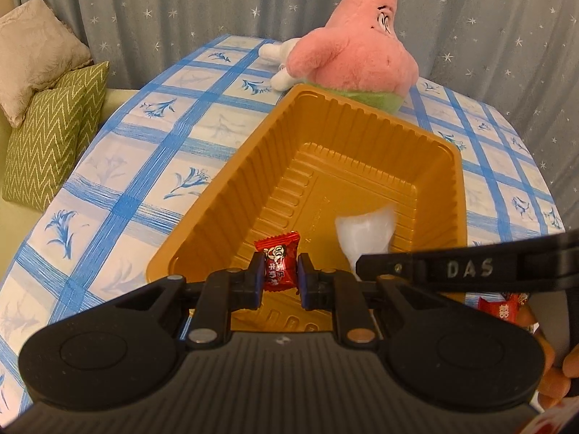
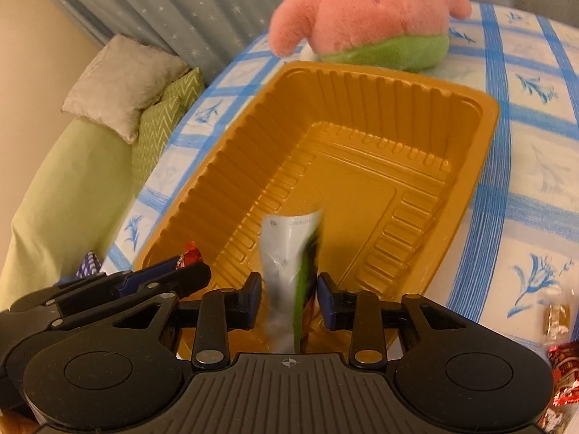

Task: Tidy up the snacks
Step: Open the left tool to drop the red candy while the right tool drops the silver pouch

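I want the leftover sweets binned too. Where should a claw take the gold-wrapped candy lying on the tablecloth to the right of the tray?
Grip the gold-wrapped candy across its thicker middle, coming from above. It lies flat on the tablecloth, apart from the tray, so no side approach gets under it. Its ends look thin and crinkled and would likely slip. It is small and blurred, so the exact shape is unsure.

Left gripper (image 1: 279, 276): closed on a red candy (image 1: 277, 261), held over the near end of a gold ribbed tray (image 1: 231, 177). Inside the tray a white packet (image 1: 365, 233) is seen, partly hidden, possibly held by the right gripper's black finger (image 1: 459, 266). The tray is set on a blue-checked table (image 1: 152, 166); a pink plush toy (image 1: 358, 54) is placed just behind it.
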Motion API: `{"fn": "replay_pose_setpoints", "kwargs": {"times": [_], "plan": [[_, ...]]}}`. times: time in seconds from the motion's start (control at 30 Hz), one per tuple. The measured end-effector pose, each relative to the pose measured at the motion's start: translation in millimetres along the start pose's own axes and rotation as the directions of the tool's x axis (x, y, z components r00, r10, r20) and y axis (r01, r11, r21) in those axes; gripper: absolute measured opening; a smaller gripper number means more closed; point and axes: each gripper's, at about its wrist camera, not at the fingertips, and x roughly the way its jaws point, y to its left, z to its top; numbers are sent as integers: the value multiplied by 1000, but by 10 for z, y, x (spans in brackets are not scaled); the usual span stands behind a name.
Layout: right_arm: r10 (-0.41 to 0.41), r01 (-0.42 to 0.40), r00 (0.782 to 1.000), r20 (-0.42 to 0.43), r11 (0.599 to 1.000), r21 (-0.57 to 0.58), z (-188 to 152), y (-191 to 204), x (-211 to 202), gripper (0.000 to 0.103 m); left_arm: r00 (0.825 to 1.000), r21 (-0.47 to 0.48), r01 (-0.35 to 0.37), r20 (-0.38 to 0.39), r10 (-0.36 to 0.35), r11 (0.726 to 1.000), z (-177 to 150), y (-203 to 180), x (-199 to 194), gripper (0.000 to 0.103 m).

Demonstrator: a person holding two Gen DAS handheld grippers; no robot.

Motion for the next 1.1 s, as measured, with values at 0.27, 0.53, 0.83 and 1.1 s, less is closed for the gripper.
{"fn": "replay_pose_setpoints", "kwargs": {"times": [0.27, 0.53, 0.83, 1.1], "plan": [[-11, 11, 999, 48, 1000, -14, 42, 23, -156, 47, 1000, 4, 12, 5, -12, 1000, 2, 7, 5, 17], [-19, 20, 997, 81, 1000, -14, 17, -12, -335, 47, 1000, 16, 16, 14, -17, 1000, 26, -47, 5, 19], [27, -23, 992, 120, 999, -30, -183, -85, -703, 48, 999, -21, 14, 41, -13, 1000, -166, -65, -325, 28], [38, -31, 991, 125, 998, -55, -542, -200, -1070, 49, 999, -41, 8, 47, -6, 999, -474, -198, -688, 29]]}}
